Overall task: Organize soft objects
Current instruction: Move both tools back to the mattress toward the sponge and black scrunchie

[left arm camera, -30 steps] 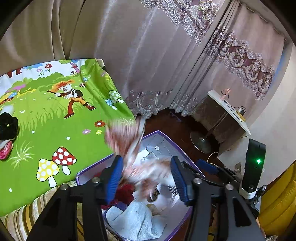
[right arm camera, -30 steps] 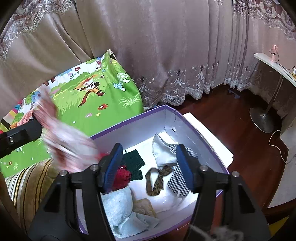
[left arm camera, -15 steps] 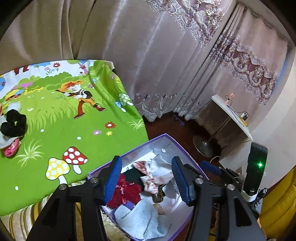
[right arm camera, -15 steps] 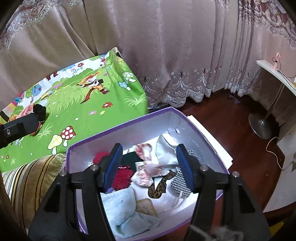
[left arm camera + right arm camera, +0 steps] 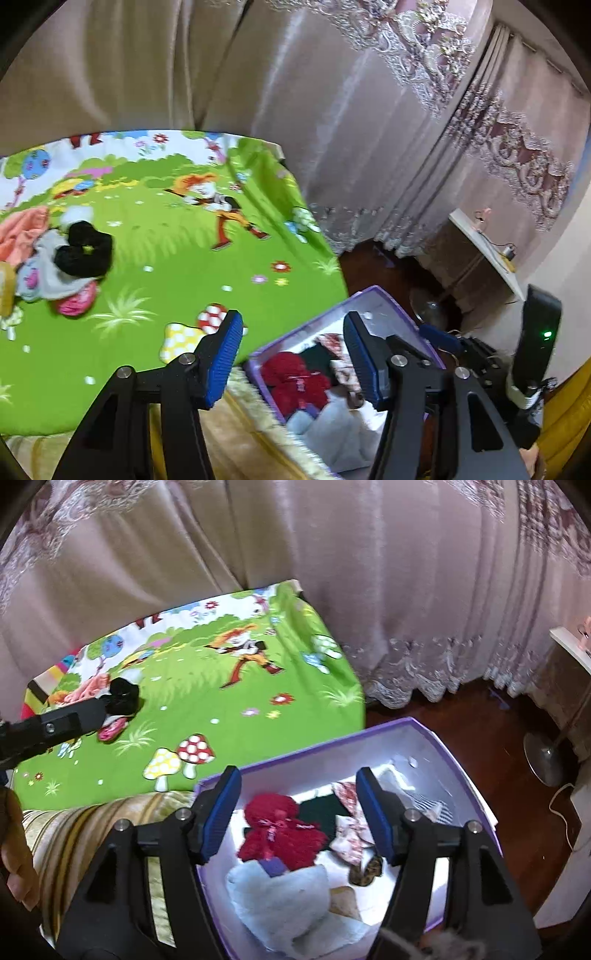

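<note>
Bed with green cartoon sheet, purple box beside it already holding red knit, towel, scraps. Remaining pile sits far left on the sheet, black scrunchie on top. Left tongs nearer; right tongs over box. Both empty, jaws opening.

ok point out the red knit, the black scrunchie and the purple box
red knit (image 5: 281, 829), right wrist view, its middle
black scrunchie (image 5: 84, 251), left wrist view, its loop
purple box (image 5: 452, 755), right wrist view, far right rim
</note>
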`<act>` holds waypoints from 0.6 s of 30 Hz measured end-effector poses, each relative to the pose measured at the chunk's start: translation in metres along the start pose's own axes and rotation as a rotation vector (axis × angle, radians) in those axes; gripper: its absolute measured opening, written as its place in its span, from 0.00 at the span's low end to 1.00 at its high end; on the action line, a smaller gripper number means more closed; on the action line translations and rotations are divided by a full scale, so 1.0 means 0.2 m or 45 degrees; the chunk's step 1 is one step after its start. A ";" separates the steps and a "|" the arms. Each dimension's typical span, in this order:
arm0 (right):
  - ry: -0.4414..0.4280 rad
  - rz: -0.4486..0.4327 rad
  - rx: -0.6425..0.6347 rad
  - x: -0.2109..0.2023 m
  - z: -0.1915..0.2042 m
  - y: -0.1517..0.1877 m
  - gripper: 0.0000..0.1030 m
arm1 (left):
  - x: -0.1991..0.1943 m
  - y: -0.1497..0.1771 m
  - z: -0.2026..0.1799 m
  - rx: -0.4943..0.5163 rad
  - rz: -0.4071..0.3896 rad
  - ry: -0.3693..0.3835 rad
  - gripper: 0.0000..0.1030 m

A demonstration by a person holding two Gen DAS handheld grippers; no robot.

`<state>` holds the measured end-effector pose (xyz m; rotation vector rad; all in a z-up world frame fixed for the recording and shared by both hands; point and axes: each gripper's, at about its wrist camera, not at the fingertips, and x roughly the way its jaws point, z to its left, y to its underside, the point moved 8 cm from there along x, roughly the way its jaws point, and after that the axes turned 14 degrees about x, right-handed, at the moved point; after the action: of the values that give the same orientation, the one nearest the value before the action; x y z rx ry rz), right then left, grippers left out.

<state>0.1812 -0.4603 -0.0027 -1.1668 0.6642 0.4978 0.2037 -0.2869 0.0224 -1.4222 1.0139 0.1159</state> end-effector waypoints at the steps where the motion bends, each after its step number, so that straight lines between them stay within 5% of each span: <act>1: -0.009 -0.006 -0.015 0.00 0.04 0.00 0.71 | -0.02 0.00 0.03 0.000 -0.005 -0.029 0.62; 6: -0.008 -0.059 -0.093 -0.03 0.21 -0.03 0.82 | -0.13 -0.02 0.20 0.033 -0.028 -0.251 0.74; 11: 0.024 -0.134 -0.187 -0.06 0.38 -0.08 0.93 | -0.24 -0.01 0.35 0.135 -0.055 -0.415 0.74; 18: 0.010 -0.194 -0.247 -0.07 0.58 -0.13 0.95 | -0.42 -0.03 0.61 0.121 -0.139 -0.516 0.75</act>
<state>0.2137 -0.3603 0.0532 -1.3912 0.5375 0.4351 0.2193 -0.1437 0.0590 -1.2975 0.6000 0.2611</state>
